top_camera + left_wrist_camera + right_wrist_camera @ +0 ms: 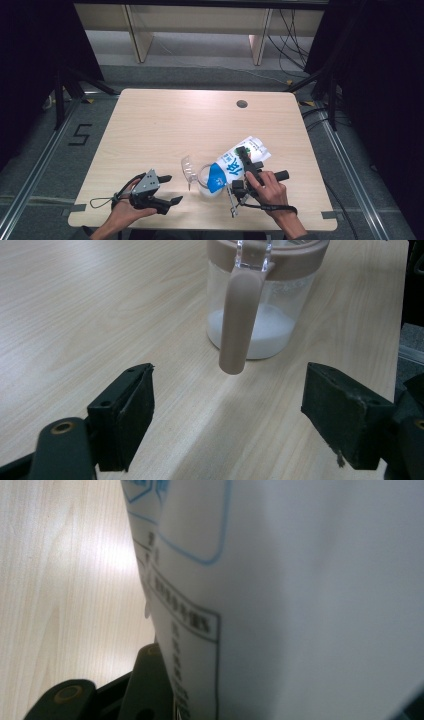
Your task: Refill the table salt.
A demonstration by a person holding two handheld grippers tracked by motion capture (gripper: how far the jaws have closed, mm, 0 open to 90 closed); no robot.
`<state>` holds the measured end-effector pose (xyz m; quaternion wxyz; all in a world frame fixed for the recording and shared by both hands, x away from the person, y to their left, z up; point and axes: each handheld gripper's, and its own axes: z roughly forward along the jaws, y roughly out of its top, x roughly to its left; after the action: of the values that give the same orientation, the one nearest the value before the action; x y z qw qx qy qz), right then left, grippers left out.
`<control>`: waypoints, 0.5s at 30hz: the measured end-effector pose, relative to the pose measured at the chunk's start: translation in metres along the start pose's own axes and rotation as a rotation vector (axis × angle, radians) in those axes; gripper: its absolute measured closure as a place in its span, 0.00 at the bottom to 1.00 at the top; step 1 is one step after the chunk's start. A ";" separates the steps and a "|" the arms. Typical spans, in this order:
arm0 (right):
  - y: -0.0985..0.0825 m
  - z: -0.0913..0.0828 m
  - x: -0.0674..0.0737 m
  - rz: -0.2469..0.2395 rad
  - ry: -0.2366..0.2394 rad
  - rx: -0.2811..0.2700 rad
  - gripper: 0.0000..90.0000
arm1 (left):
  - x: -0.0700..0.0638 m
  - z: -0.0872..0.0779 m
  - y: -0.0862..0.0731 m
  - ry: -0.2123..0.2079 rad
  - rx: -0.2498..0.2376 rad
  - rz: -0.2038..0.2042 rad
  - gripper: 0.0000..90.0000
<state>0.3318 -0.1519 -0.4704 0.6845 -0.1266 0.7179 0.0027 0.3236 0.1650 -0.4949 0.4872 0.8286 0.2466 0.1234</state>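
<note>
Forearms come in from the bottom edge of the high view, one at each side, and each hand holds a gripper over the near part of the light wooden table (150,125). On my left side, the left gripper (173,189) rests low near the front edge of the table, pointing to the right toward the jug. In the left gripper view I see its two black jaws standing wide apart, with nothing between them, only bare wood. Just beyond them stands the jug (260,300), a clear plastic one with a brown rim and a brown handle (241,320) that faces this gripper. White liquid lies in the bottom of the jug.

On my right side, the right gripper (243,159) is clamped on a white and blue carton (235,167). In the high view the carton is tilted, its blue end low over the mouth of the jug (206,180) and its other end higher, away to the right. In the right gripper view the carton wall (300,595) is very close, with blue outlines and small dark print, and it sits against the one jaw that I can see.

The clear lid of the jug (188,167) stands open on the left side of it. Farther away, I see a small round hole (242,104) in the table top near the far edge.
</note>
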 end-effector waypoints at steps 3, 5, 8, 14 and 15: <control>0.001 0.001 -0.003 -0.039 -0.016 -0.017 0.68 | 0.000 0.000 0.000 0.000 -0.002 -0.001 0.23; 0.000 0.001 -0.001 -0.019 -0.012 -0.020 0.69 | 0.000 0.000 0.000 0.001 0.000 0.001 0.23; 0.000 0.002 0.002 0.011 -0.027 -0.027 0.69 | 0.000 0.000 0.000 0.002 0.000 -0.004 0.23; 0.000 0.002 0.001 0.008 -0.030 -0.033 0.69 | 0.000 0.000 0.000 0.001 0.000 0.001 0.23; 0.000 0.002 0.001 0.001 -0.024 -0.032 0.69 | 0.000 0.000 0.000 0.000 0.000 0.000 0.23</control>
<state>0.3336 -0.1522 -0.4716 0.6910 -0.1370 0.7095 0.0162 0.3237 0.1650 -0.4949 0.4873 0.8286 0.2465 0.1234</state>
